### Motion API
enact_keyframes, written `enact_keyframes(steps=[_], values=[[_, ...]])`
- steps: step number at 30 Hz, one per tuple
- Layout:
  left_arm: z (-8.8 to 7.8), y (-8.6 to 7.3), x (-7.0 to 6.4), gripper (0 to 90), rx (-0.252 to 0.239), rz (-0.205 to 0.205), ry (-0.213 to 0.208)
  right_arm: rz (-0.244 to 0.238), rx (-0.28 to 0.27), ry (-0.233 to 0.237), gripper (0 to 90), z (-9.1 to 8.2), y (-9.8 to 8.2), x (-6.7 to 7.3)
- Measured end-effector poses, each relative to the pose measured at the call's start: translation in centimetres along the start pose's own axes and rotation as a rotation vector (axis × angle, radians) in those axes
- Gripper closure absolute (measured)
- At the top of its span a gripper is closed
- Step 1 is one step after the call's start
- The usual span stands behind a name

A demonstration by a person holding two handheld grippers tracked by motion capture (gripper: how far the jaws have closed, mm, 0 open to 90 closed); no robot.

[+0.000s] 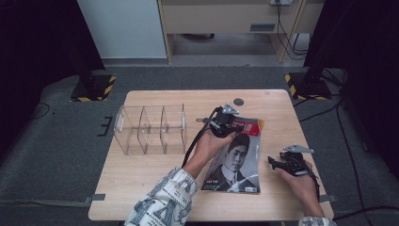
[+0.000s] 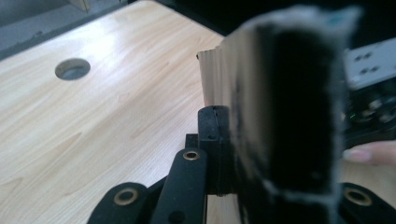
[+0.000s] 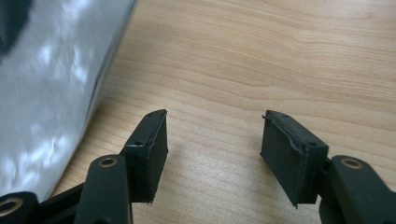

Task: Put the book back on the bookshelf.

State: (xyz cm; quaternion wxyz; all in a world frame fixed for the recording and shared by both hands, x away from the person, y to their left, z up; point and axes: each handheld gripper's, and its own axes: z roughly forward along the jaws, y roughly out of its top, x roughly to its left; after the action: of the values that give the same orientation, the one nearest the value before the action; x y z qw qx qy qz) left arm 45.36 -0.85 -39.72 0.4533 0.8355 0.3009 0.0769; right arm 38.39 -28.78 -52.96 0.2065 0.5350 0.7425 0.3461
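The magazine (image 1: 235, 160) lies on the table (image 1: 141, 174), its far end pinched between the fingers of the left gripper (image 1: 225, 123); in the left gripper view the page edges (image 2: 280, 107) stand clamped beside one black pad (image 2: 213, 135). The right gripper (image 1: 278, 162) sits just right of the magazine, apart from it, its fingers (image 3: 149, 149) spread over bare wood and grasping nothing. A clear organizer (image 1: 150, 129) stands left of the left gripper.
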Motion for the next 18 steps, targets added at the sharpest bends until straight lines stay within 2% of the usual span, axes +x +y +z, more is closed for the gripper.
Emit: enact_keyframes(steps=[7, 12, 14, 18], values=[[-2.6, 1.5, -0.5, 86.8, -0.065, 0.018, 0.001, 0.002, 0.005, -0.007, 38.5, 0.2, -0.2, -0.1], [-4.5, 2.4, -0.4, 86.9, -0.147, 0.017, -0.012, -0.001, -0.019, 0.007, 32.6, 0.5, -0.4, 0.1], [-5.0, 2.7, -0.3, 86.9, -0.158, 0.020, -0.013, -0.032, -0.021, -0.001, 30.9, 0.6, -0.5, 0.3], [-6.0, 3.2, -0.3, 86.9, -0.181, 0.035, 0.001, -0.059, -0.013, -0.010, 29.0, 0.7, -0.4, 0.5]])
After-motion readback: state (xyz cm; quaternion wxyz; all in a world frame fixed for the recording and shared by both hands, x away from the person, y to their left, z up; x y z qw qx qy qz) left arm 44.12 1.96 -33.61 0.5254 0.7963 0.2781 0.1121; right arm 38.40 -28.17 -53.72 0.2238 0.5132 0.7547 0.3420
